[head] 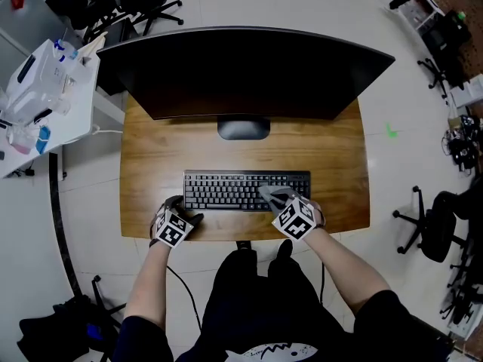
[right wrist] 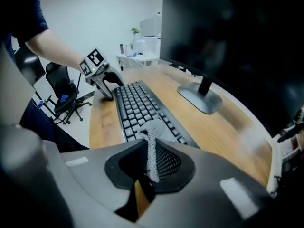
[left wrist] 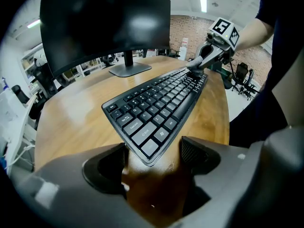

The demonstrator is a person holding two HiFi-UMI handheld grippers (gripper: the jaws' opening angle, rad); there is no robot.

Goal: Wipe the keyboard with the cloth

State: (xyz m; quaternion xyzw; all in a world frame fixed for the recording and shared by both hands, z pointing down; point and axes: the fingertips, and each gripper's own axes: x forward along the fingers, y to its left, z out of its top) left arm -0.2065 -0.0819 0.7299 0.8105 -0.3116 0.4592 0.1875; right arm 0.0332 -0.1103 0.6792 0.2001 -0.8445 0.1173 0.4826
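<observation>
Right gripper (right wrist: 150,167) clamps cloth (right wrist: 153,131) on keyboard (right wrist: 135,106) | left gripper (left wrist: 154,152) jaws apart at keyboard corner

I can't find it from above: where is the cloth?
In the head view the cloth lies on the right end of the keyboard; the right gripper view shows it clamped in the right tool.

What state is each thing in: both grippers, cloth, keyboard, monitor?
keyboard: flat on the desk, in front of the monitor.
cloth: bunched, free end lying on the keyboard's right-hand keys.
monitor: screen dark.
left gripper: open, keyboard's left corner between its jaws.
right gripper: shut on the cloth.
</observation>
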